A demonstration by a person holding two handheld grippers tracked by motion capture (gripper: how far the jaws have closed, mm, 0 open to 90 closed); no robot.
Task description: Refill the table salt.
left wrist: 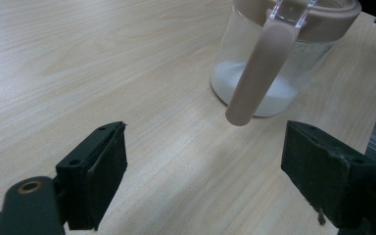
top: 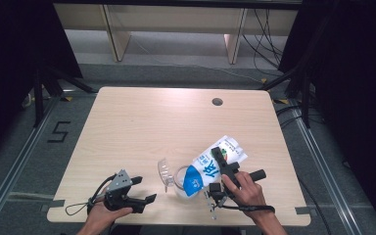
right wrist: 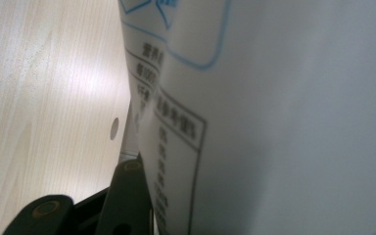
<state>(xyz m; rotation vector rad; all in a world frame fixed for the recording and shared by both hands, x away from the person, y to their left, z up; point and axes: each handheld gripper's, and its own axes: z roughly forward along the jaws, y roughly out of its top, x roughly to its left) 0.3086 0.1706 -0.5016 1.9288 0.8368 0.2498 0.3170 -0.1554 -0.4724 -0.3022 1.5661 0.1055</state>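
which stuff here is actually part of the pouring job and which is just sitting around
In use:
white and blue bag, tipped over the jar, clamped in the right gripper
glass jar with white contents
left gripper, open, facing the jar's handle

Just there:
table
its cable hole

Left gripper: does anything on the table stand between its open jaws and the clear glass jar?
Nothing visible does. Bare wooden table lies between the left gripper and the clear glass jar with the pinkish collar and handle, whose handle points toward the jaws.
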